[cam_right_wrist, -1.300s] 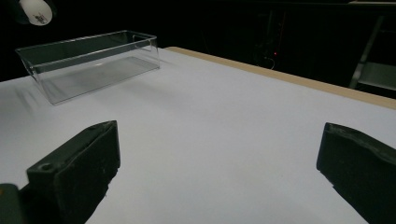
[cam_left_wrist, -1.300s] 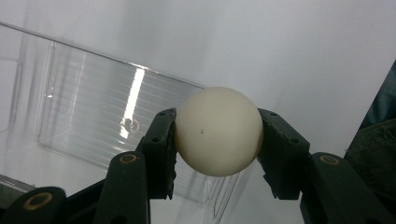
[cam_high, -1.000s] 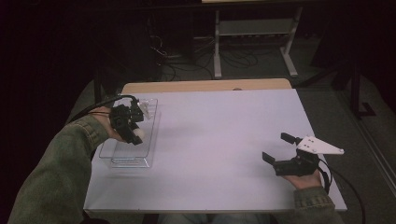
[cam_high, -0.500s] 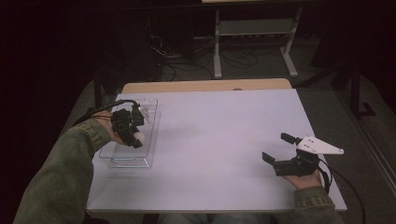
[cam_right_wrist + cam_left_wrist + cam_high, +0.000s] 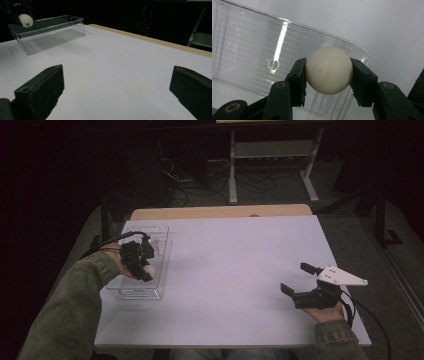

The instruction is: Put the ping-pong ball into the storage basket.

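Note:
A clear plastic bin (image 5: 159,292) stands on the left side of the white table (image 5: 235,260). My left gripper (image 5: 148,269) hovers over it, shut on a cream-white ball (image 5: 329,70) held between both jaws above the bin's bottom (image 5: 249,55). The ball (image 5: 25,20) is also seen above the bin (image 5: 50,33) in the right gripper view. My right gripper (image 5: 299,280) rests near the table's right front, open, its jaws spread wide with nothing between them.
A wooden strip (image 5: 220,212) runs along the table's far edge. Behind it, in the dark, stand a metal rack (image 5: 270,155) and cables on the floor (image 5: 185,175). The sleeves (image 5: 65,315) enter from the bottom.
My left gripper with the ball has shifted slightly back toward the near end of the bin. The right gripper has stayed put.

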The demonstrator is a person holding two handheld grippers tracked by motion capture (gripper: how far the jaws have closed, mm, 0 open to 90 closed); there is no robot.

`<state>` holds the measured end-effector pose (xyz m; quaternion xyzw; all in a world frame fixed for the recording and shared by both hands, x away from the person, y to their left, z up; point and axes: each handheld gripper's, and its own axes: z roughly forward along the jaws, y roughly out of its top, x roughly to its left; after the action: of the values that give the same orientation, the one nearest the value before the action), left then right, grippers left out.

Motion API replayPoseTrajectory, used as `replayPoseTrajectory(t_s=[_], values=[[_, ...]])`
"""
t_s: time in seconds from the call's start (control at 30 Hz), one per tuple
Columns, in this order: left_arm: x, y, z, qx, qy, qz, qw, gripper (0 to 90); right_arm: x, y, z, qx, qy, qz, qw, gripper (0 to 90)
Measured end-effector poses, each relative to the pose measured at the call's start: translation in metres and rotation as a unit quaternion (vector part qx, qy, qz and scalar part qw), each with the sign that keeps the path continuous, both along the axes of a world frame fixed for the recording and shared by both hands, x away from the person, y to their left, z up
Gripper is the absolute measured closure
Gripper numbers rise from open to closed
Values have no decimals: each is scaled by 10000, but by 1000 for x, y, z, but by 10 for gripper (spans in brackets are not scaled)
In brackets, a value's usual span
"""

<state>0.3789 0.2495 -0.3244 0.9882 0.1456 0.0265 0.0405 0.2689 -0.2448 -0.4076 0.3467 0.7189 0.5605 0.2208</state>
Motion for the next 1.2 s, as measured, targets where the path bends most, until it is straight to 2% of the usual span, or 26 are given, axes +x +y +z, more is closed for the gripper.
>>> replayPoseTrajectory(t_s=[0.4,0.47,0.97,1.2], values=[[3,1,-19,4,103,17,9999,514,0,0,-1,-11,7,3,10000,0],[4,1,-21,58,122,4,9999,514,0,0,-1,-12,6,6,10000,0],[7,-3,-29,175,178,-72,9997,514,0,0,-1,-10,10,9,10000,0],[7,0,-40,72,241,-44,9997,514,0,0,-1,-13,15,7,10000,0]])
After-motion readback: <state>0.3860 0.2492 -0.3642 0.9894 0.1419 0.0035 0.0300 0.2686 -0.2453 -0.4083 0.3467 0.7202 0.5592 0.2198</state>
